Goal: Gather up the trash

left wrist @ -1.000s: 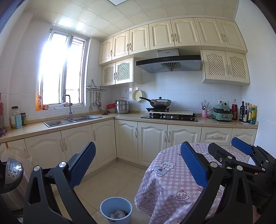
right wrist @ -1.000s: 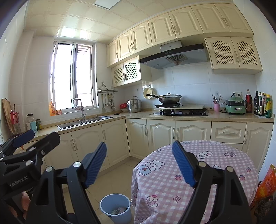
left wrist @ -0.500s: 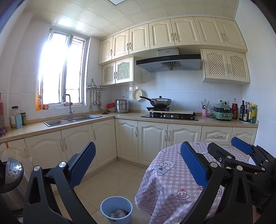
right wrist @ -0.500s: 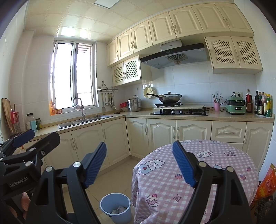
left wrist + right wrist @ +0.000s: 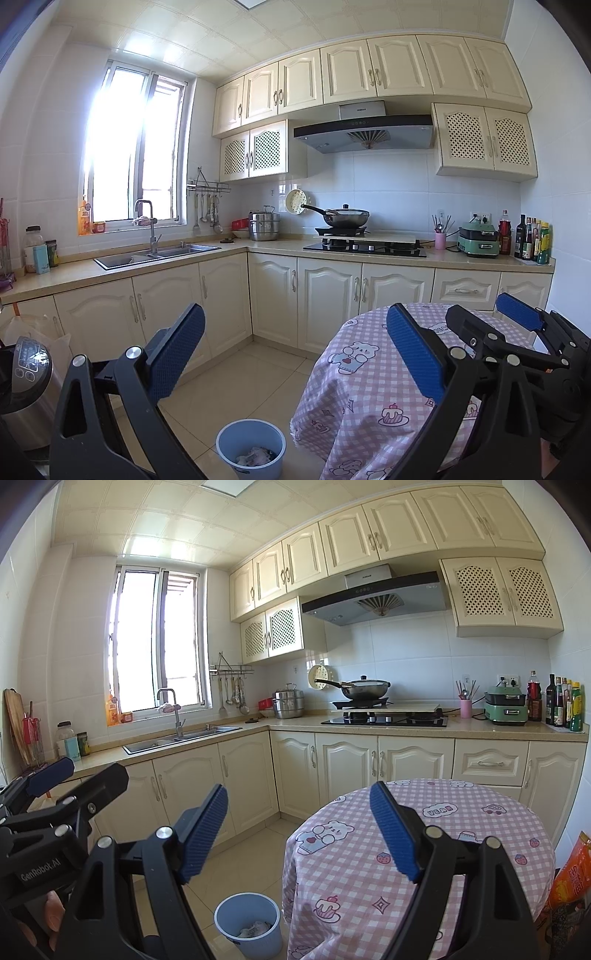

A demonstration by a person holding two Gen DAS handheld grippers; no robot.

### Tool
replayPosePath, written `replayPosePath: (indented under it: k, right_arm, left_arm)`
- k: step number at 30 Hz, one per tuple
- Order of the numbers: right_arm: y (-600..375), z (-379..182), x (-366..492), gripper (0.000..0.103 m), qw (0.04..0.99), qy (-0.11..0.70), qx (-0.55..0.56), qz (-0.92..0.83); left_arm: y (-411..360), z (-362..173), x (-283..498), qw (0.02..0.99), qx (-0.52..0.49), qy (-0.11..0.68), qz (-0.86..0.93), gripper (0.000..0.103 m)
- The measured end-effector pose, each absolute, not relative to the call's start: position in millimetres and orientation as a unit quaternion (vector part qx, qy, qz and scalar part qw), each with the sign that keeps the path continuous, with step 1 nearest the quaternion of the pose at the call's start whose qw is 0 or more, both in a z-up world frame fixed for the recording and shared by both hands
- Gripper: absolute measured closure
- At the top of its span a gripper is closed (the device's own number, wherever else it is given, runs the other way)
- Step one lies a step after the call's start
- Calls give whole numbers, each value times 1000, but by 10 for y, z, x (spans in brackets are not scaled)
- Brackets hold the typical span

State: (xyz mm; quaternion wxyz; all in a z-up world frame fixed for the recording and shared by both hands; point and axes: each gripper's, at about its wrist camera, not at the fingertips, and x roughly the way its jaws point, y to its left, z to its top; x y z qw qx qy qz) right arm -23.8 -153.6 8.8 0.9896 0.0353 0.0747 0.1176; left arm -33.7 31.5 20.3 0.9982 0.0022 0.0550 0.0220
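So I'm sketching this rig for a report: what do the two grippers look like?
Both match: the left gripper and right gripper have black angular frames with silver bolts and ribbed blue pads. White "GenRobot.AI" lettering marks the left one's body.

A round table point(image 5: 480, 834) is covered by a pink checked cloth printed with bears and cakes. Behind it, an L-shaped counter point(image 5: 480, 729) is lined with cream cabinets. A steel sink point(image 5: 155, 254) with a tall tap is set under the bright window point(image 5: 136, 155). A lidded wok point(image 5: 365, 688) is placed on the black hob point(image 5: 384, 720), beneath a range hood point(image 5: 373, 598). A steel steamer pot point(image 5: 288, 703) is seen in the corner, with ladles hung on a rail beside it. A pink utensil cup point(image 5: 465, 708), a green cooker point(image 5: 505, 707) and several bottles point(image 5: 563, 705) are lined up at the right end of the counter.
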Motion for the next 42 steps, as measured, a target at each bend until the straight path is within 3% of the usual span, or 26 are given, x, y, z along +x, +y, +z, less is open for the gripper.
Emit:
replayPosePath:
  k: [42]
  right_arm:
    - [-1507, -77, 238, 23, 987, 104, 22, 117]
  left_arm:
    - [466, 71, 84, 995, -2, 94, 33, 8]
